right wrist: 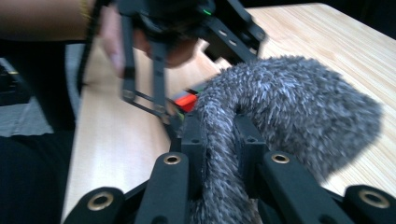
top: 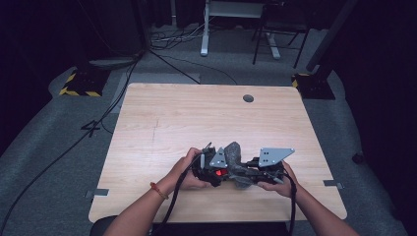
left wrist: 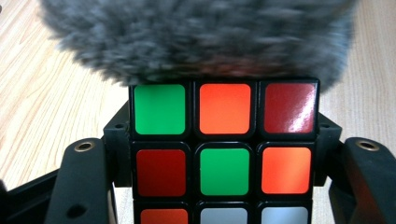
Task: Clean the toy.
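Two things are counted: one puzzle cube [left wrist: 224,154] with coloured stickers and one grey furry cloth [right wrist: 289,107]. Two claws are seen, one in each hand.

The surface [top: 162,118] is a pale wooden top with a round cable hole [top: 248,98] near its far edge. It stands on grey carpet in a dark room, where cables [top: 59,157] trail across the floor at the left and a white frame leg [top: 204,34] stands behind.

The left claw [top: 212,172] is clenched on the cube, whose sides are pressed by the black jaws in the left gripper view; green, orange, red and white stickers are shown facing the camera. The cloth lies against the cube's far edge, touching it.

The right claw [top: 246,176] is clenched on the cloth, a fold of which is pinched between the jaws in the right gripper view, the rest bulging beyond them. Both things are held near the surface's near edge, at its middle.
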